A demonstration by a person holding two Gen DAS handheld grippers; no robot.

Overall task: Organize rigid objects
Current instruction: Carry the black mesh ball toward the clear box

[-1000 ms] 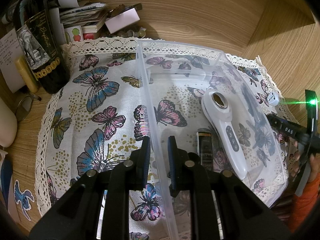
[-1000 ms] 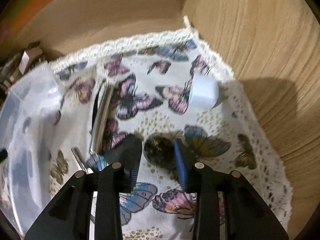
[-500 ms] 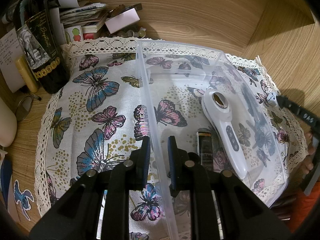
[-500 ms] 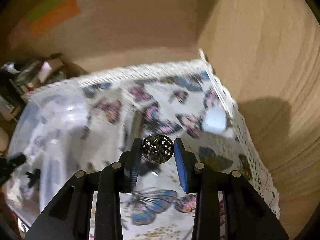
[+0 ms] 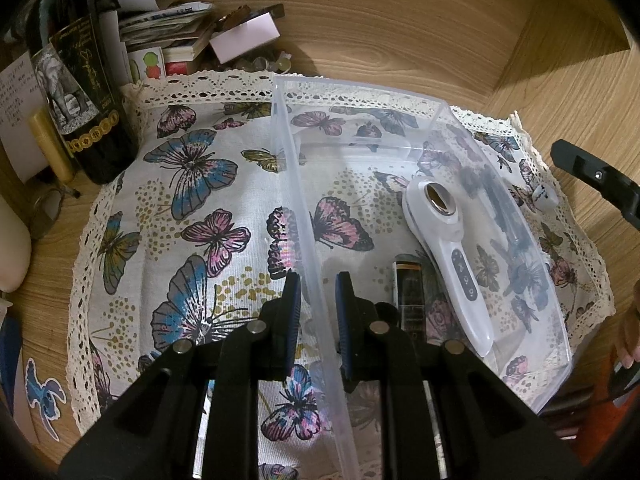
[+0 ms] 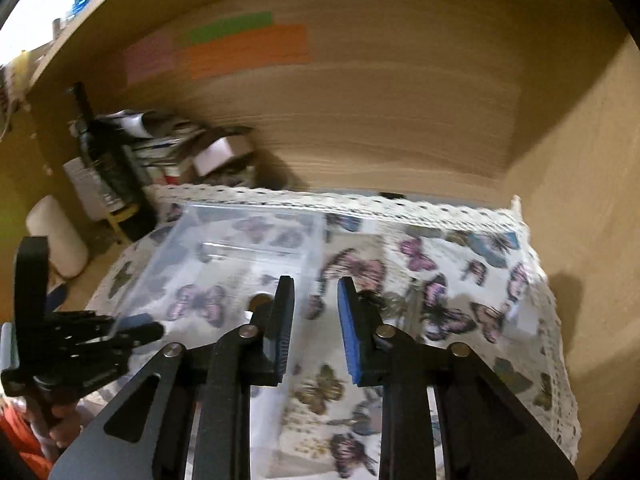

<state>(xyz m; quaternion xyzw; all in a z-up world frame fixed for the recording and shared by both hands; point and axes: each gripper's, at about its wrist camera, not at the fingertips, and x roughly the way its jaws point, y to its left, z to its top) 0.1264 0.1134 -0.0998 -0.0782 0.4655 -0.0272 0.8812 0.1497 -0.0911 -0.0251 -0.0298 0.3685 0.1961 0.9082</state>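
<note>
My left gripper (image 5: 318,308) is shut on the left wall of a clear plastic bin (image 5: 360,90) that stands on the butterfly cloth. In the bin lie a white handheld device (image 5: 444,248) and a dark oblong item (image 5: 408,292). My right gripper (image 6: 316,292) hangs above the cloth by the bin's (image 6: 248,216) right wall. Its jaws are closing and nothing is between them. A dark blurred lump (image 6: 370,298) shows just past its right fingertip; I cannot tell whether it is the perforated ball. One black finger (image 5: 592,176) of that gripper shows at the left wrist view's right edge.
A small white block (image 5: 544,196) lies on the cloth (image 5: 192,208) right of the bin. A dark wine bottle (image 5: 84,112), stacked papers (image 5: 168,32) and a pink box (image 5: 244,36) crowd the back left. Wooden walls close in behind and to the right.
My right gripper has risen and swung left towards the bin. The perforated ball it lifted off the cloth is no longer between its fingers, and the jaws stand narrower. The left gripper has not moved.
</note>
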